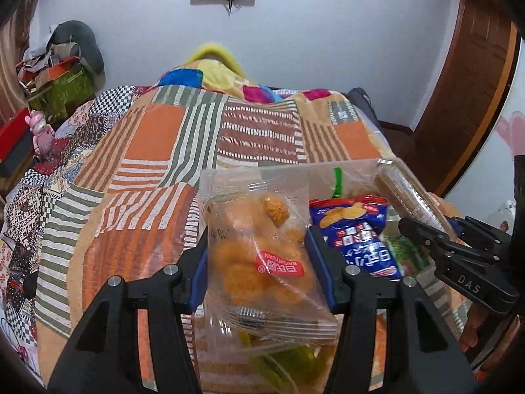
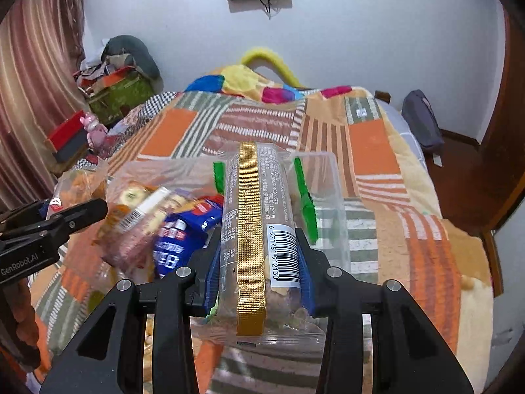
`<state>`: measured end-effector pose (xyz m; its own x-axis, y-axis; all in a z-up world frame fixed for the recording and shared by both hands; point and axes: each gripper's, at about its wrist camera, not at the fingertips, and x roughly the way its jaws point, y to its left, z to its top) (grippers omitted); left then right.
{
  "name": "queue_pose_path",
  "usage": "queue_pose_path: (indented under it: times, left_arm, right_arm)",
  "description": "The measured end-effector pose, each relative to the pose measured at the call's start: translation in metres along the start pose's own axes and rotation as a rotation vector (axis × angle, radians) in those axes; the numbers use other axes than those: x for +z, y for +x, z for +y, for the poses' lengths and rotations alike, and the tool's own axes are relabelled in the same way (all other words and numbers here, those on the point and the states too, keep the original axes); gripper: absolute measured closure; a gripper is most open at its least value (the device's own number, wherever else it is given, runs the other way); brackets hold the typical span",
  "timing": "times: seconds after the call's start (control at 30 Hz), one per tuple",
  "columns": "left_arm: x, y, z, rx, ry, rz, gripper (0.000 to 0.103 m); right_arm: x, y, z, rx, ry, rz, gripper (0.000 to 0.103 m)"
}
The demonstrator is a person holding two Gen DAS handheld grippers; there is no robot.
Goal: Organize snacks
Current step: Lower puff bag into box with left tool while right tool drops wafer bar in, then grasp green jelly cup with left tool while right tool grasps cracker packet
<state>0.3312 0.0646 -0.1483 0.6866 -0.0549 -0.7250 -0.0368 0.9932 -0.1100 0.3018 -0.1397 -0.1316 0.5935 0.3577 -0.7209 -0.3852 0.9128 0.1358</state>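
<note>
My left gripper point(image 1: 259, 256) is shut on a clear bag of orange round crackers point(image 1: 259, 246) with a red label, held above the bed. My right gripper point(image 2: 257, 256) is shut on a clear sleeve of biscuits point(image 2: 252, 216) with a gold seam and a barcode. The right gripper also shows at the right of the left wrist view point(image 1: 426, 229), holding the sleeve point(image 1: 407, 190). A clear plastic box point(image 2: 328, 197) with green latches lies below. A blue snack bag point(image 1: 357, 229) lies in it. In the right wrist view the blue bag point(image 2: 183, 239) lies beside a blurred snack pack point(image 2: 137, 220).
A patchwork bedspread point(image 1: 157, 151) covers the bed. A colourful blanket point(image 1: 213, 75) lies at its far end. Boxes and clutter point(image 1: 59, 78) stand at the far left, with a pink toy point(image 1: 41, 131). A wooden door frame point(image 1: 466, 98) is at the right.
</note>
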Motion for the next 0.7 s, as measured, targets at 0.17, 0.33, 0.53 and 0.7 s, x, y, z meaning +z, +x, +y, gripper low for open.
queue_pose_path:
  times: [0.17,0.33,0.53,0.7]
  left_arm:
    - [-0.003,0.005,-0.004,0.027,0.026,-0.001,0.048]
    - [-0.003,-0.002,-0.004,0.022,0.016,0.005,0.045]
    - [-0.004,-0.033,-0.011,0.009,0.039,-0.04,0.041]
    - [-0.011,-0.064,-0.018,0.028,0.09,-0.08,0.04]
  right_arm:
    - [-0.002,-0.005,0.001,0.001,-0.013,-0.007,0.065]
    - [-0.001,-0.018,0.001,-0.002,-0.002,-0.02,0.06]
    - [-0.006,-0.045,0.01,0.024,-0.02,-0.064,0.049]
    - [-0.009,-0.062,0.023,0.045,-0.042,-0.085,0.046]
